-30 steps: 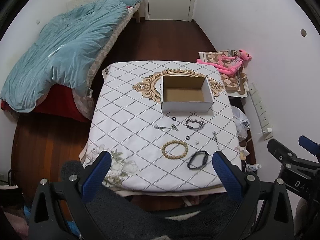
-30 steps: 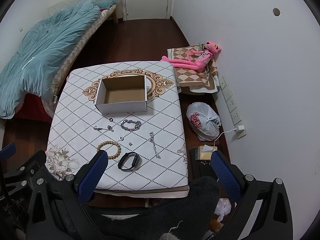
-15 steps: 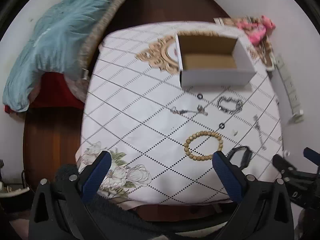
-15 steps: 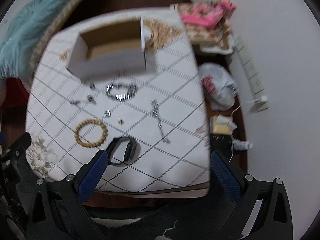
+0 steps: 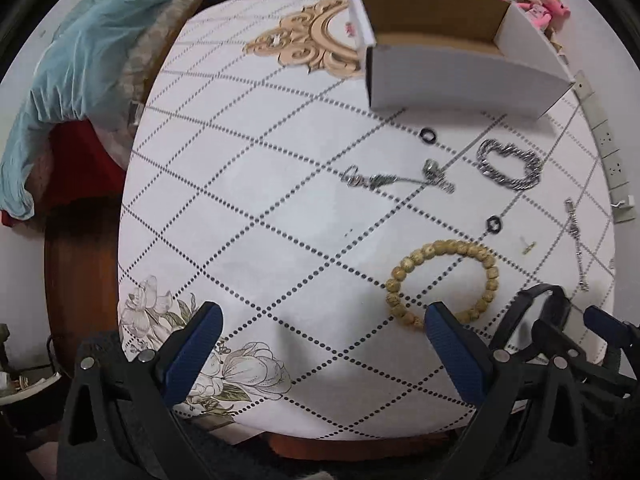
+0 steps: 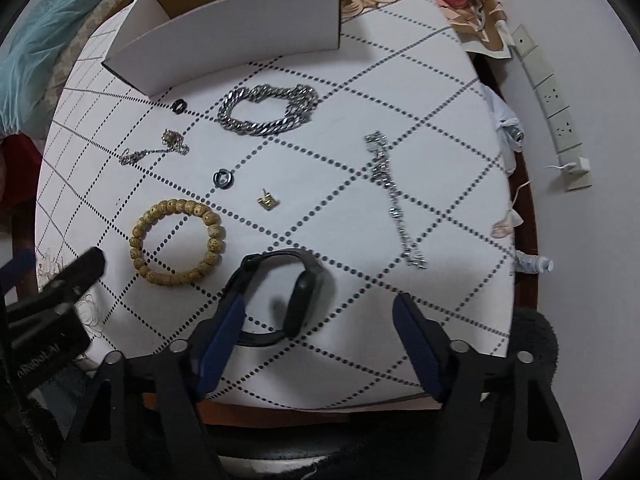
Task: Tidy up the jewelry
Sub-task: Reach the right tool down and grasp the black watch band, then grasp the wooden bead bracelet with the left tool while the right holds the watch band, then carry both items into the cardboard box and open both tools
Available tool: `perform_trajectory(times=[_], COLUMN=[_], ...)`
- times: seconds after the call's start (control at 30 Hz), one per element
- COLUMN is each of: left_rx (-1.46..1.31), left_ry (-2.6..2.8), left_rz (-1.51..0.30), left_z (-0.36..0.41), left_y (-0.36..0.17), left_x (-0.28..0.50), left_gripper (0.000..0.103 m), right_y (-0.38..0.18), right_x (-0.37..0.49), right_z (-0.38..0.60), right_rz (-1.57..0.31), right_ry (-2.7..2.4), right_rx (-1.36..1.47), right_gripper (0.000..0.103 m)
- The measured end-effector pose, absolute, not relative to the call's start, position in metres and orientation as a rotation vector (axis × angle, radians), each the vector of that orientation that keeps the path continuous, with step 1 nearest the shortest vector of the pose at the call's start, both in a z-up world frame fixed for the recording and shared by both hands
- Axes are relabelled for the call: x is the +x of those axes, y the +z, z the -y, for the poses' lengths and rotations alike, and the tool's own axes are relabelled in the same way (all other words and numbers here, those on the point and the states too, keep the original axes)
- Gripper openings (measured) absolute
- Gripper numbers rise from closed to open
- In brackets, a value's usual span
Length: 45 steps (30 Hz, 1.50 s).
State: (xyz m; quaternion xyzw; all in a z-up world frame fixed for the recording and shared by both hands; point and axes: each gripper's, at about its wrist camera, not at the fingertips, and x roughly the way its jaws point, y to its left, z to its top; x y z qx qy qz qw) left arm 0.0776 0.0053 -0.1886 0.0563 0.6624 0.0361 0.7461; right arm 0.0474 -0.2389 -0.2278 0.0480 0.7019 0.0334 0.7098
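Right wrist view, right gripper jaws closing around black smartwatch band, not yet pressing, wooden bead bracelet just left of band, left gripper jaws wide, empty.

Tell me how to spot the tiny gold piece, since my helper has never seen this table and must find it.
Start at the white cardboard box on the tablecloth and come toward the near edge, past the chunky silver chain bracelet. The gold piece lies between the wooden bead bracelet and the long thin silver chain. It is the smallest item and the only shiny gold one.
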Motion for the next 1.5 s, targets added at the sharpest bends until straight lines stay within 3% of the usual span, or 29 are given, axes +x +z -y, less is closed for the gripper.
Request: perform_trajectory(times=[0.03, 0.1, 0.2, 0.3, 0.37, 0.43, 0.5, 0.53, 0.63, 0.87, 1.13, 1.5], left_rx=[0.113, 0.093, 0.031, -0.039, -0.077, -0.091, -0.068, -0.045, 0.002, -0.056, -0.108, -0.109], left_ry=[0.073, 0.069, 0.036, -0.011, -0.034, -0.055, -0.058, -0.066, -0.078, -0.121, -0.195, -0.285], left_rz=[-1.459, -1.474, -1.493, -1.505, -1.500, -1.502, -1.507, -1.488, -1.464, -1.407, -1.289, -1.108], left_z=[-0.006, -0.008, -0.011, -0.012, -0.012, -0.007, -0.002, 0.002, 0.009, 0.000, -0.012, 0.013], left_y=[-0.192, -0.196, -0.205, -0.212, -0.215, -0.221, -0.225, -0.224, -0.223, -0.204, -0.136, -0.054], left_x=[0.077, 0.076, 0.077, 0.079, 0.082, 0.086, 0.088, 0.089, 0.089, 0.078, 0.078, 0.160], left_gripper=[0.103, 0.103, 0.102, 0.102, 0.092, 0.059, 0.047, 0.032, 0.006, 0.006, 0.006, 0.006], right_y=[-0.231, -0.235, -0.238, -0.237, -0.234, -0.229, -0.227, -0.226, -0.222, -0.216, -0.190, -0.137], right_x=[0.048, 0.047, 0.048, 0.048, 0.049, 0.048, 0.050, 0.051, 0.053, 0.055, 0.068, 0.154], right_z=[0.237, 0.236, 0.239, 0.250, 0.256, 0.261, 0.268, 0.269, 0.273, 0.277, 0.279, 0.278], right_rz=[-1.563, -1.572, -1.564, -1.537, -1.523, -1.505, -1.501, -1.499, -1.487, -1.461, -1.393, -1.277], right_ry=[0.076, 0.081, 0.081, 0.056, 0.041, 0.024, 0.017, 0.016, 0.011, 0.006, 0.051, 0.156], right_rx=[0.107, 0.113, 0.125, 0.134, 0.142, 0.135, 0.144, 0.145, 0.147, 0.172, 0.191, 0.292], right_gripper=[0.059, 0.038, 0.016, 0.014, 0.014, 0.013, 0.013, 0.014, 0.014, 0.013, 0.013, 0.013])
